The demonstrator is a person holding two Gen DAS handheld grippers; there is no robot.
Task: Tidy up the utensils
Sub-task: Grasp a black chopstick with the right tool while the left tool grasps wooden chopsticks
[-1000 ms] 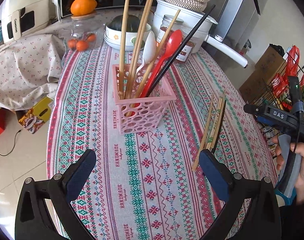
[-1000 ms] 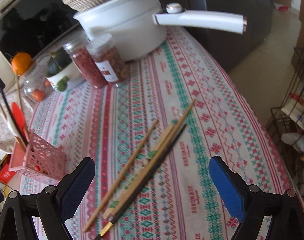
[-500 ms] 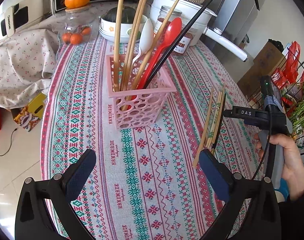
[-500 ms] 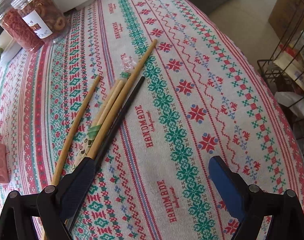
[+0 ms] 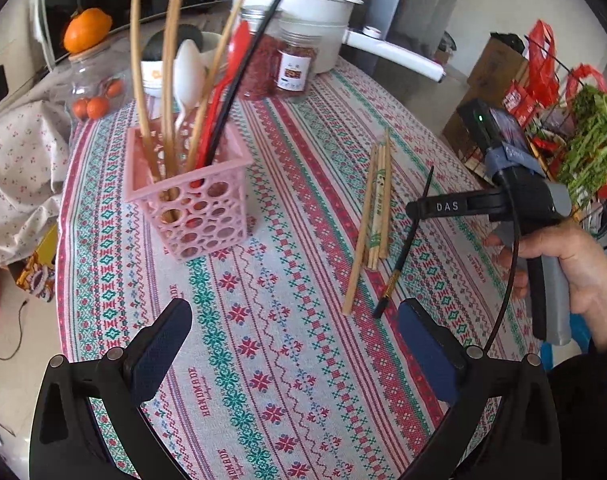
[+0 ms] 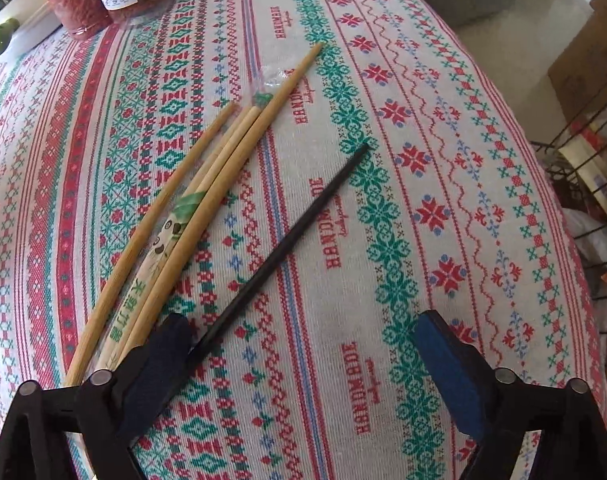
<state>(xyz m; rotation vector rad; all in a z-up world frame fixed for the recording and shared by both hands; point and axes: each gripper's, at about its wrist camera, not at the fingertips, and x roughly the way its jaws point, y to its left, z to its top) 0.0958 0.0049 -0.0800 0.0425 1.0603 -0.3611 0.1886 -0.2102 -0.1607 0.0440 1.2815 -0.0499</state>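
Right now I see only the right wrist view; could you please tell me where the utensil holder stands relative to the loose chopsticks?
Observer: The pink basket stands upright on the tablecloth, apart from the loose bamboo chopsticks, to their left in the left wrist view.
Operator: What is in it?
Observer: Upright bamboo chopsticks, a white spoon, a red spoon and one black chopstick.
Operator: Is the left gripper free?
Observer: Yes, the left gripper is open and empty, above the cloth.

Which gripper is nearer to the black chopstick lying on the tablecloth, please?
Right. The right gripper is low over the black chopstick, fingers closing astride its near end. The left gripper hangs back, open, the chopstick ahead of its right finger.
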